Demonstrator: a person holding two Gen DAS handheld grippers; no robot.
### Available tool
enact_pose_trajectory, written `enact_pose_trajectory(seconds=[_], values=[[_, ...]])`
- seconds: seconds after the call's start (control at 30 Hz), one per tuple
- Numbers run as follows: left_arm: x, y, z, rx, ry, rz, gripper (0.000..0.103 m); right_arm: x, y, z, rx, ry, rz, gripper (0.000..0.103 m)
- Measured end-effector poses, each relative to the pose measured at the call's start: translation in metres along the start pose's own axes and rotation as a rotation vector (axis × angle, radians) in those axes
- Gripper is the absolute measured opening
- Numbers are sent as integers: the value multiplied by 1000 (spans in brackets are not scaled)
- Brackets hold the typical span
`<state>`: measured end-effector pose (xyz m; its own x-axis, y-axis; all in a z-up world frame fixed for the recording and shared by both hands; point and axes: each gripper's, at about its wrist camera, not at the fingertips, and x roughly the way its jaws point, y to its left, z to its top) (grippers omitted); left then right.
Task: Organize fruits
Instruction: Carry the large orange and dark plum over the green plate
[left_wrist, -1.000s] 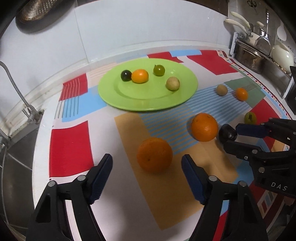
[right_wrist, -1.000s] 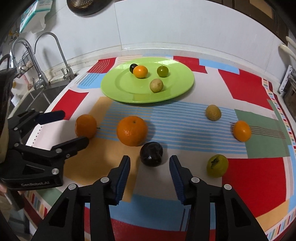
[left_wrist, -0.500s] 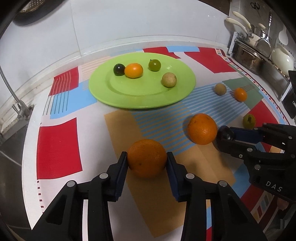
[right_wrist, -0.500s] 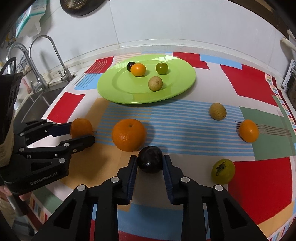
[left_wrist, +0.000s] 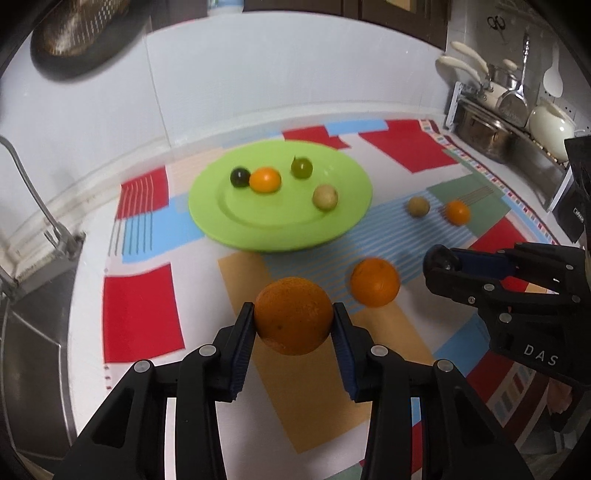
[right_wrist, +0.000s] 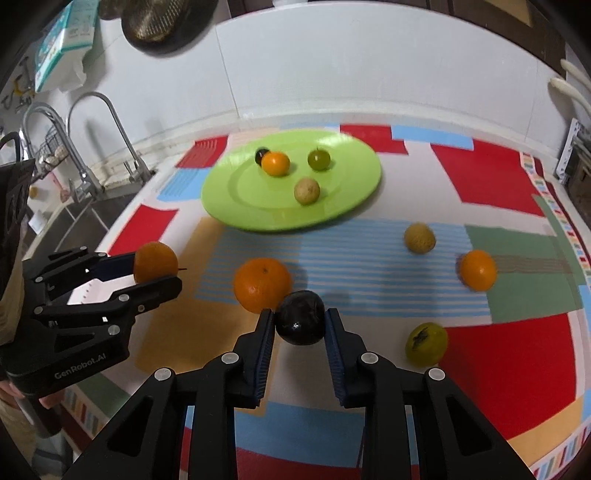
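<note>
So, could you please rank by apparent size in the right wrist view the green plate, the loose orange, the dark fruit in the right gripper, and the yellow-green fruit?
1. green plate
2. loose orange
3. dark fruit, held close to the camera, so its rank is unsure
4. yellow-green fruit, nearly alike

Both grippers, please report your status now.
Left gripper shut on large round orange. Right gripper shut on dark round fruit. Green round plate ahead; second orange between.
</note>
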<state>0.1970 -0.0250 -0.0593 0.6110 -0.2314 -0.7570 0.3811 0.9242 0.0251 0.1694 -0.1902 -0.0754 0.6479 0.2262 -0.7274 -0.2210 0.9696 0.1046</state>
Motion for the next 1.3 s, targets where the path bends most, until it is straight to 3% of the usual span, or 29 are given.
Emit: enact_pose_trajectory(seconds=[0.6,0.87,1.3], values=[[-5,15,66,20,-116,36,40,-11,3,75,-52,-140,24,29],[17,25,82,-19,-100,31,40,10,-3,103,-66,-137,17,29],[66,39,89,-57,-21,53,40,63,-18,125,-42,-56,13,29]])
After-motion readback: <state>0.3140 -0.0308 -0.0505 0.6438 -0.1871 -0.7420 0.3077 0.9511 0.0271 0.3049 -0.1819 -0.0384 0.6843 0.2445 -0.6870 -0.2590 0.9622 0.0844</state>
